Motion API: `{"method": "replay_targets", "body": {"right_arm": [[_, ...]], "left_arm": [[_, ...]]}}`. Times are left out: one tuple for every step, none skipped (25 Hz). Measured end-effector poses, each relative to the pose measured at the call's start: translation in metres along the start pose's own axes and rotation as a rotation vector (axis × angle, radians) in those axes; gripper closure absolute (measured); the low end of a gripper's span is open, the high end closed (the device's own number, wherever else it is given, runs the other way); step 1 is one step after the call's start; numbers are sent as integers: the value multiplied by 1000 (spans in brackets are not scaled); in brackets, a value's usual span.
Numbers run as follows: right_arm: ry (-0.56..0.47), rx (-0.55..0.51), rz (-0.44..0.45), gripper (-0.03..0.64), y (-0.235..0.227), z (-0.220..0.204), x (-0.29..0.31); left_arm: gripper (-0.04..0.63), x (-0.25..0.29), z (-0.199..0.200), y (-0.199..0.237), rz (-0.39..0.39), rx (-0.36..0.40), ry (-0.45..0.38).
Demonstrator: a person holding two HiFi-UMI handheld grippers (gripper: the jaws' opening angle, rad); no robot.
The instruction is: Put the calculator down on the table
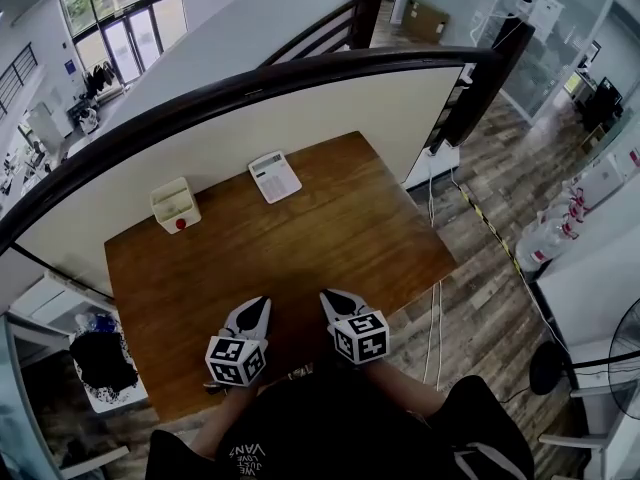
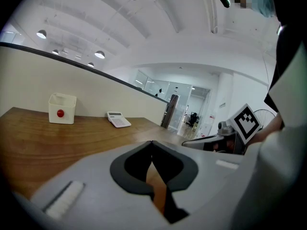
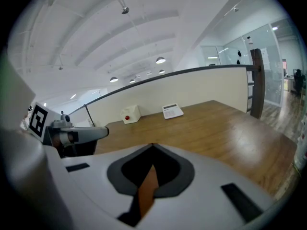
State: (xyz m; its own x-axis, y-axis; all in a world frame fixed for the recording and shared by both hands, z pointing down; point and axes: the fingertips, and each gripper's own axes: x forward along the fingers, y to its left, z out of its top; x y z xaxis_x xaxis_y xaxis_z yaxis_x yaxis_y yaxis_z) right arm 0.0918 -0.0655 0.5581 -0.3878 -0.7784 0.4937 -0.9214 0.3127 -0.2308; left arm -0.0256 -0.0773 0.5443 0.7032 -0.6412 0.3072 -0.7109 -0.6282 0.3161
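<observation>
A white calculator lies flat on the brown wooden table near its far edge, by the cream partition wall; it also shows small in the left gripper view and the right gripper view. Both grippers hover over the table's near edge, far from the calculator. My left gripper is shut with nothing in it, its tips meeting. My right gripper is shut and empty too, tips together.
A small white box with a red button stands at the table's far left. A curved dark rail tops the partition behind the table. Cables hang off the table's right side over the wood floor.
</observation>
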Motion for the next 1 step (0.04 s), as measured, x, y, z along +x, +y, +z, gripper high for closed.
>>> {"method": "replay_targets", "body": {"right_arm": [[1, 1, 1, 604, 2, -1, -1]], "left_arm": [[583, -2, -2, 0, 2, -6, 3]]}}
